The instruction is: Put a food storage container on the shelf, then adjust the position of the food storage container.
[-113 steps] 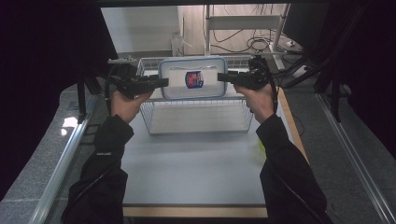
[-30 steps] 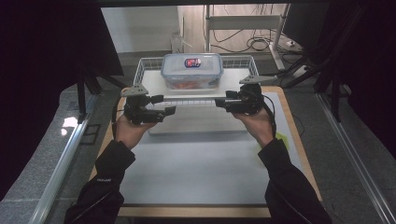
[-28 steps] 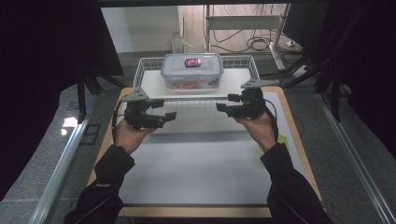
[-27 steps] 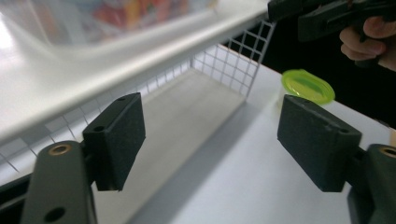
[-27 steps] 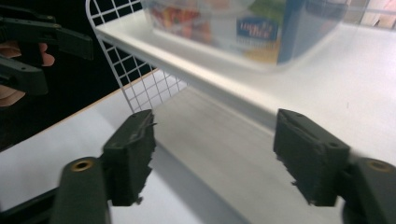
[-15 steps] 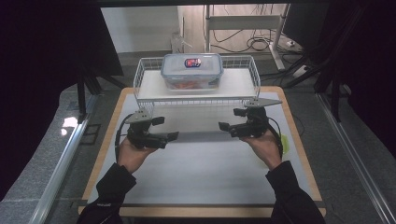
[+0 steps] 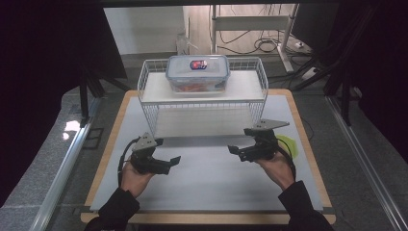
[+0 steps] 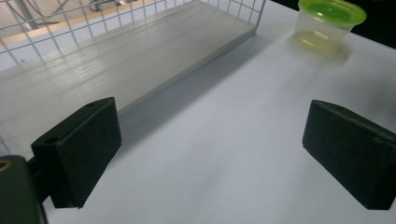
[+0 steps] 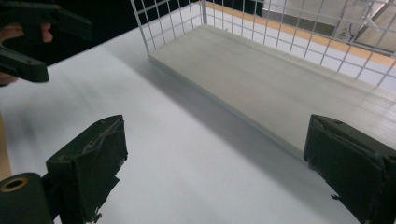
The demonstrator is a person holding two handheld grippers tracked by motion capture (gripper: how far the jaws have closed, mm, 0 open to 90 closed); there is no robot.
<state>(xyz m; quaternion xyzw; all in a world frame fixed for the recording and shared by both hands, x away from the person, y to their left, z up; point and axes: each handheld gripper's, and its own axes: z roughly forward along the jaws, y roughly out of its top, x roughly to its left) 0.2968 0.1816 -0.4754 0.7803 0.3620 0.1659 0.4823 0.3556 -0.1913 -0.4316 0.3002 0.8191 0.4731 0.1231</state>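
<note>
A clear food container (image 7: pixel 197 73) with a blue-edged lid and a red label rests on the top shelf of a white wire rack (image 7: pixel 144 86). My left gripper (image 7: pixel 169 162) hovers low over the white mat in front of the rack's left end. Its jaws have just been opening and nothing is between them (image 8: pixel 215 154). My right gripper (image 7: pixel 235 153) is in front of the rack's right end. It has also just been opening and is empty (image 9: pixel 219 163). The grippers point toward each other.
A small clear cup with a green lid (image 8: pixel 329 23) stands on the mat right of the rack, partly behind my right hand (image 7: pixel 290 144). The rack's lower board (image 9: pixel 280 79) is bare. The left gripper (image 9: pixel 28 42) appears across the mat.
Both grippers let go of the container, which stays on the top shelf. Both hands have dropped and drawn back toward the near edge, and the jaws have spread wider.
</note>
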